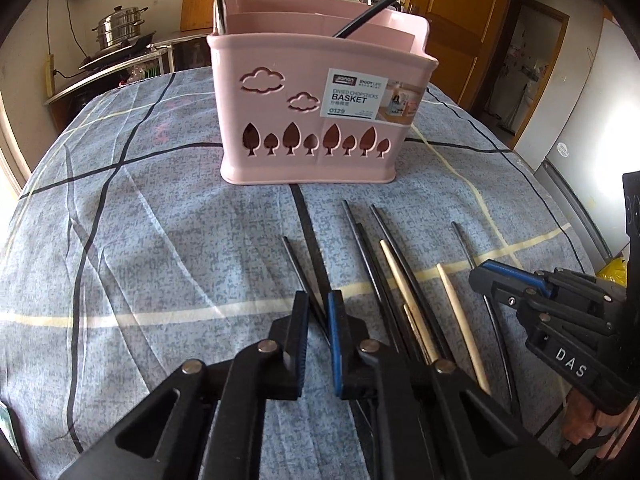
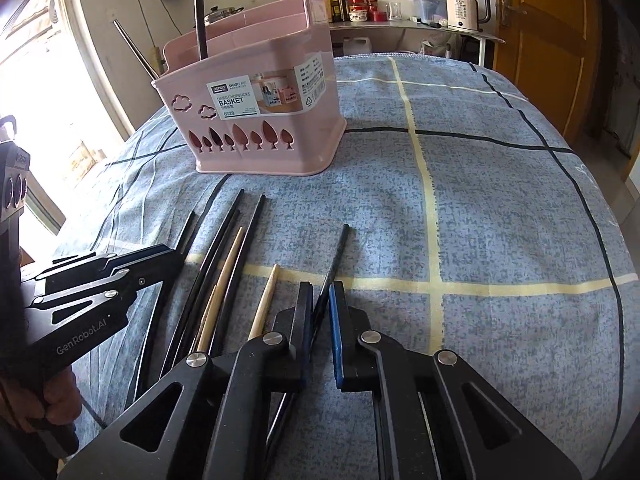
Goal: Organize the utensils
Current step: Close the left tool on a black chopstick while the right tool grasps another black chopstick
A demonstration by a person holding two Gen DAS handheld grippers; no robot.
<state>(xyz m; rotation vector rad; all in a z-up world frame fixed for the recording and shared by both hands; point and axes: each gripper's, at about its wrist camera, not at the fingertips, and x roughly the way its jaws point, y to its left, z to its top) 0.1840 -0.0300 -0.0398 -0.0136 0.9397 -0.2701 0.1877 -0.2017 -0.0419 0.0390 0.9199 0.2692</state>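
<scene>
A pink chopstick basket stands on the checked cloth, with a metal handle and a black handle sticking out of it. Several black and wooden chopsticks lie in front of it. My left gripper is down on the cloth at the left of the row, shut on a black chopstick. My right gripper is at the right end of the row, shut on another black chopstick. Both chopsticks still lie flat.
A wooden chopstick lies just left of my right gripper. Beyond the table are a steamer pot on a stove, a shelf with a kettle and bottles, and a wooden door. A hand holds the left gripper.
</scene>
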